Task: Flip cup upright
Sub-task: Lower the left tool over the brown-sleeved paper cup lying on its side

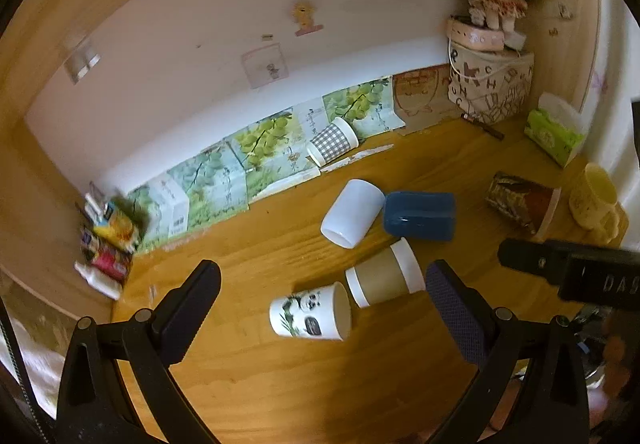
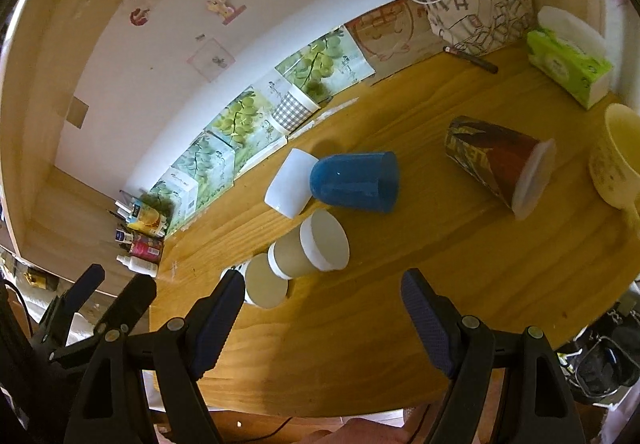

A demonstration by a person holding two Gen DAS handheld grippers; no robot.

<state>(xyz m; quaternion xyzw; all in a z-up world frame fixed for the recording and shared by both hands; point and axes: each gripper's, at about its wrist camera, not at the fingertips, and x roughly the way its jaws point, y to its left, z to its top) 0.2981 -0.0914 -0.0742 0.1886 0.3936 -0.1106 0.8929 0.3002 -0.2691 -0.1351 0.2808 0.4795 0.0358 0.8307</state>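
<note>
Cups, several, lying on their sides in a cluster mid-table on wooden tabletop (image 2: 380, 324). Panda-print cup (image 1: 310, 312): nearest of the group, long axis roughly left-right, mouth to the right. Kraft-sleeved cup (image 1: 384, 278): just beside the panda cup's mouth, tilted axis, base near, white rim far-right in the left wrist view. White cup (image 1: 352, 211): axis diagonal, mouth facing near-left, closed end touching or just beside blue cup (image 1: 419, 215). Blue cup: on its side, axis left-right, closed rounded end to the left. Red-brown printed cup (image 2: 498, 167): well apart to the right, on its side, white mouth facing near-right. Checked cup (image 1: 333, 140): tipped against the far picture strip (image 1: 240, 155). Cream mug (image 2: 616, 159): far right edge, mouth open toward the camera.

Left gripper (image 1: 324, 284): jaws spread wide, nothing between them, hovering near of the panda cup, no contact. Right gripper (image 2: 322, 296): jaws spread wide, empty, near of the kraft-sleeved cup; left finger overlapping the panda cup in view, contact not determinable.

Open bare wood between grippers and cups, and between the blue and red-brown cups. Near table edge below right gripper. Tissue pack (image 2: 568, 63) and lettered bag (image 2: 480, 11) at far right corner; small bottles (image 2: 140, 244) at far left.
</note>
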